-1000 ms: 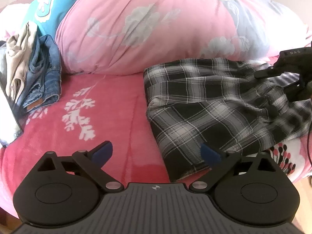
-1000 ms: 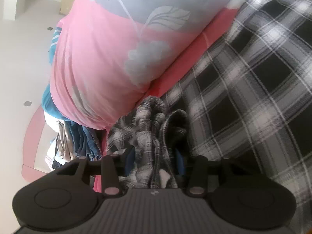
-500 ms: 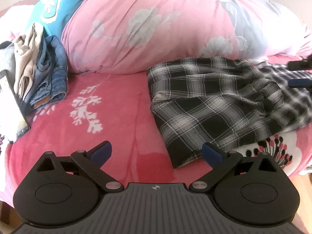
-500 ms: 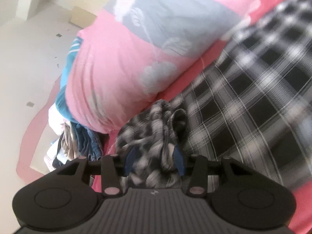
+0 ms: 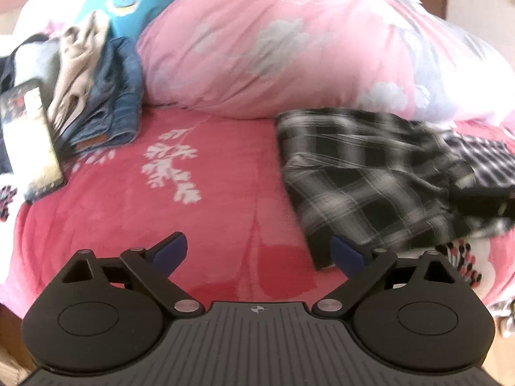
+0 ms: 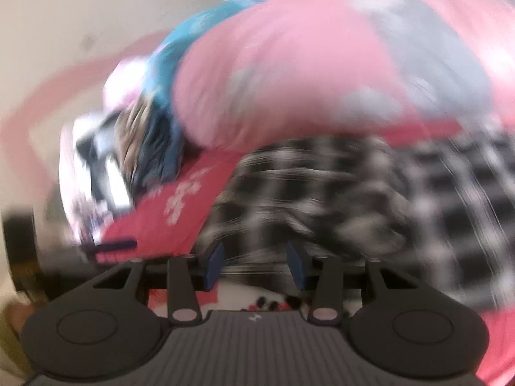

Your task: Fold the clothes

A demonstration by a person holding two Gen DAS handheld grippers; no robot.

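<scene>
Left wrist view alone shows phone [image 5: 30, 138] beside jeans [image 5: 109, 106].

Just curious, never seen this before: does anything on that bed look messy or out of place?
The plaid garment lies rumpled, not flat. A phone leans against heaped clothes, an odd perch.

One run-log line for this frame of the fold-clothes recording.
task: fold clothes | left gripper: open, empty, over red blanket | right gripper: blurred, at plaid garment, grip unclear | garment: rumpled, fold unfinished
</scene>
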